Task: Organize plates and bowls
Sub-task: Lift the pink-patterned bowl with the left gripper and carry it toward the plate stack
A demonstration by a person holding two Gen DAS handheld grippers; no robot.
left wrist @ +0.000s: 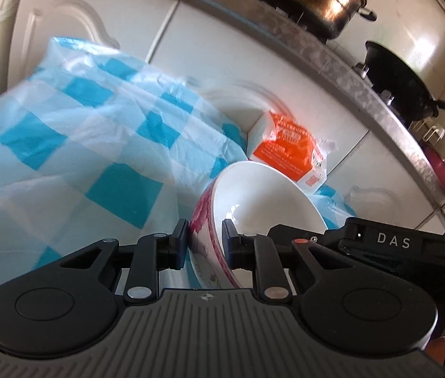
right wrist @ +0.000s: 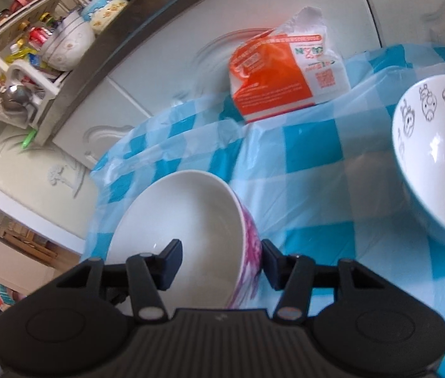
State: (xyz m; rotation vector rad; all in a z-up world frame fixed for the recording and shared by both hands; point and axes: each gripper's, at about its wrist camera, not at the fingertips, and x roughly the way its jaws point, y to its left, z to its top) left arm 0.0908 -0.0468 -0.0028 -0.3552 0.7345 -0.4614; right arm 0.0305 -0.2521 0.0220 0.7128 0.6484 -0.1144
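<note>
A white ceramic bowl with pink floral outside [left wrist: 253, 201] is clamped by its rim in the left gripper [left wrist: 205, 245] and the right gripper [right wrist: 222, 261], above a blue-checked plastic tablecloth [right wrist: 316, 163].

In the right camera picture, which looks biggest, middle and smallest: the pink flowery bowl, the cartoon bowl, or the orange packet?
1. Pink flowery bowl, though it is nearest the camera.
2. Cartoon bowl, partly cut off at the edge, so unsure.
3. Orange packet, farthest away.
</note>
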